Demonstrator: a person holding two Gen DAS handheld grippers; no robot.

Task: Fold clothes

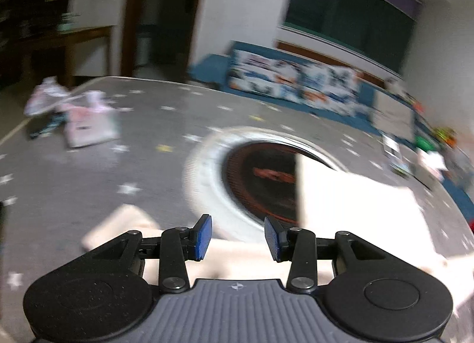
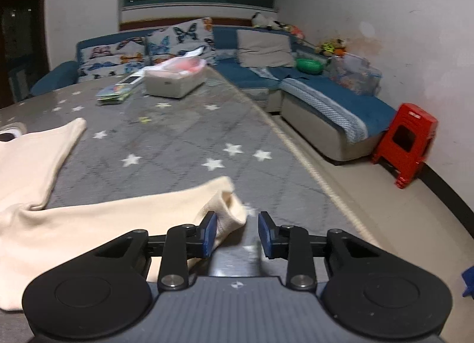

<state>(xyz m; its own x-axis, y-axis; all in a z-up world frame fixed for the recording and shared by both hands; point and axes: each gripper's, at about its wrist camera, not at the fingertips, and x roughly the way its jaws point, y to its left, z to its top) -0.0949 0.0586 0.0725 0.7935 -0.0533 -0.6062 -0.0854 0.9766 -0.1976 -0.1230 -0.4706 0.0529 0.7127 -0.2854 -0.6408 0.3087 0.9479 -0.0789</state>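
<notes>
A cream garment lies spread on the grey star-patterned surface. One sleeve or leg end lies just ahead of my right gripper, which is open with the cloth's cuff beside its left pad. A second cream arm stretches away at left. In the blurred left wrist view the same cream garment lies under and right of my left gripper, which is open and empty. A round white-rimmed basket with a dark inside stands just ahead of it.
A white box and books sit at the far end. A blue sofa with butterfly cushions wraps the back and right. A red stool stands on the floor at right. Pink clothes lie far left.
</notes>
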